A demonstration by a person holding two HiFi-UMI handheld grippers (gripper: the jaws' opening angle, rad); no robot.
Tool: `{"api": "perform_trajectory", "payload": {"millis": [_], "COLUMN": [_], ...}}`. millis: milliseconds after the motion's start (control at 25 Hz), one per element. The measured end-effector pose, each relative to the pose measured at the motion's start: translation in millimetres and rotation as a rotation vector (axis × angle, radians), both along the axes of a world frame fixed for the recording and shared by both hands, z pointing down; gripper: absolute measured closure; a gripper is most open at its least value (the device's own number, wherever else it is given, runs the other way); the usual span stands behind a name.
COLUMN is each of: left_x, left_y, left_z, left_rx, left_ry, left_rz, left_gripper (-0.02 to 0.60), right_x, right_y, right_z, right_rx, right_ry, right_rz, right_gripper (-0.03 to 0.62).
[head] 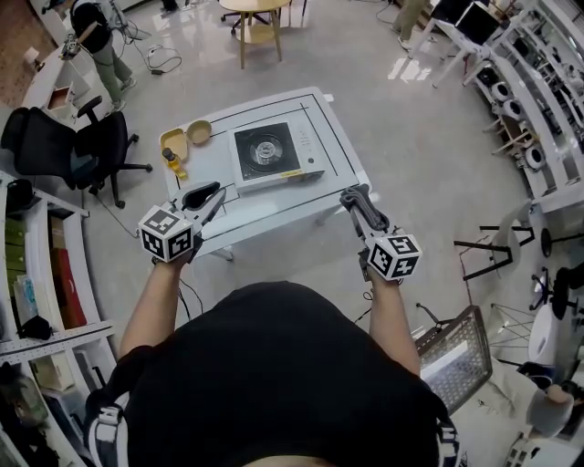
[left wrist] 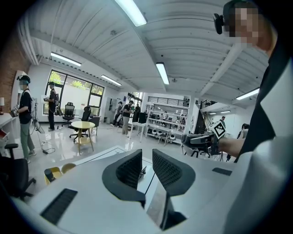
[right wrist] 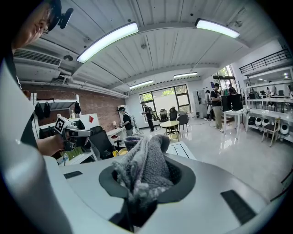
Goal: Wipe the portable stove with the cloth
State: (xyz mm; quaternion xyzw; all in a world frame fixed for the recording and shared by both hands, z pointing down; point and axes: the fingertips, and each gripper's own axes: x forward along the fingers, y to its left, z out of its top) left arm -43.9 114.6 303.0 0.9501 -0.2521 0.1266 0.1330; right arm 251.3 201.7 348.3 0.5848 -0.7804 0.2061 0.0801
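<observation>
Left tool (left wrist: 147, 171): jaws parted by a narrow gap, nothing between them; held over the near left corner of the surface (head: 274, 205).
Right tool (right wrist: 146, 178): jaws closed on a grey cloth (right wrist: 142, 167), which bunches up above them; held at the near right corner.
Portable stove (head: 266, 150): black top, round burner, control strip on its right side; stands mid-surface, well apart from both tools.

Containers: yellow tray (head: 173, 139) at the far left of the surface, carrying a small bottle (head: 170, 159) with a dark cap. Tan bowl (head: 199, 131) just beside the tray; contents cannot be told.

Surface: white, rectangular, marked with thin dark lines around the stove.

Room: glossy grey floor (head: 411, 155); black office chair (head: 96, 150) to the left; round wooden table (head: 255, 9) beyond; shelving (head: 36, 274) along the left wall.

Open room: bare floor lies to the right of the surface and beyond it; the chair stands near its left edge.
</observation>
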Motion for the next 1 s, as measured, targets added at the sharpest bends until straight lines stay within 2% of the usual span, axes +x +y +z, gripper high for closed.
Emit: {"api": "perform_trajectory", "payload": {"millis": [680,1000], "left_x": [54,40], "left_y": [6,2], "left_z": [11,13], "left_rx": [-0.015,-0.017], "left_ry": [-0.008,-0.016], "left_rz": [-0.036,-0.076], "left_gripper": [0.508,0.508], "right_x": [48,40], "right_y": [-16,-31], "right_z": [25,27], "right_rx": [-0.033,-0.032], "right_ry": [-0.017,-0.024], "right_rz": [-0.075,-0.103], "right_gripper": [0.480,0.480]}}
